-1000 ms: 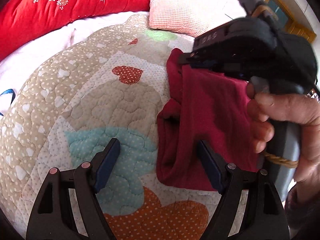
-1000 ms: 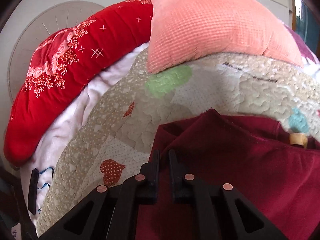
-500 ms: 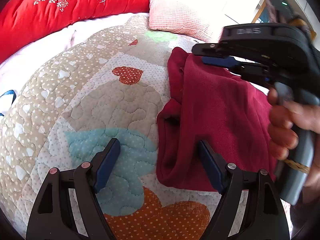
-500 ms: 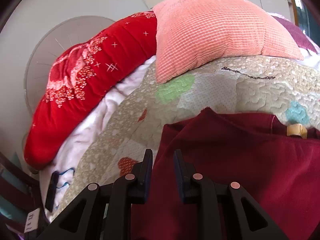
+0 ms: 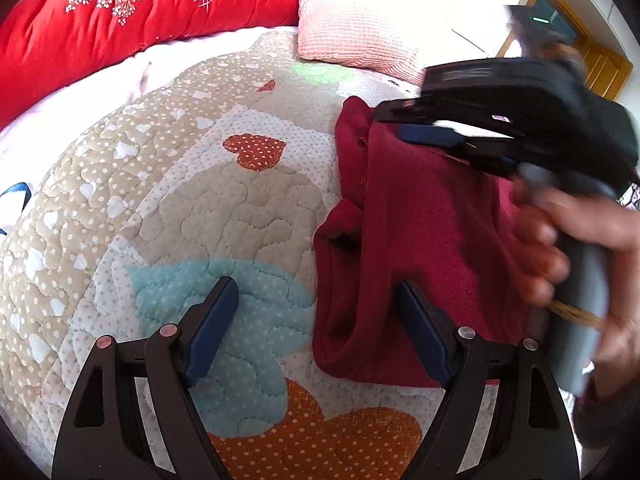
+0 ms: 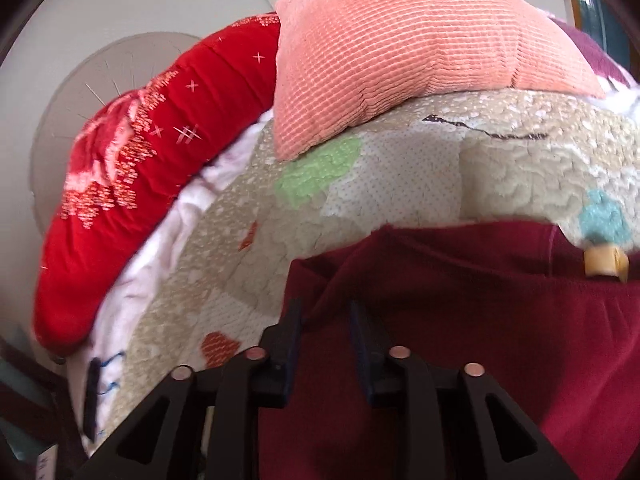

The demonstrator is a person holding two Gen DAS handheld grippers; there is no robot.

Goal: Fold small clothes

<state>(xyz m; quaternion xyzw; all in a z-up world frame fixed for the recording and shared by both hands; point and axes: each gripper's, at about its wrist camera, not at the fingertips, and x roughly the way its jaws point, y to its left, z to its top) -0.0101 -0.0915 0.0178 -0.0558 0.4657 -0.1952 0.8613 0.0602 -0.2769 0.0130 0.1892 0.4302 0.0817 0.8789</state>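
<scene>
A dark red small garment [image 5: 424,232] lies partly folded on the patchwork quilt [image 5: 200,200], right of centre in the left wrist view. My left gripper [image 5: 316,324] is open and empty, its jaws wide apart over the garment's near left edge and the quilt. My right gripper [image 6: 324,332] hovers over the garment's far left part [image 6: 480,320], jaws parted by a small gap with nothing between them. It also shows in the left wrist view [image 5: 432,136], above the garment's far corner. A small tan tag [image 6: 604,262] sits at the garment's far edge.
A red embroidered duvet [image 5: 120,20] and a pink ribbed pillow [image 6: 420,60] lie at the far end of the bed. A white sheet [image 6: 160,280] borders the quilt on the left. A wooden door [image 5: 600,56] stands at the far right.
My right gripper has opened from shut and let go of the garment's fold, which now lies flat. It has lifted and shifted a little. My left gripper has stayed still and open.
</scene>
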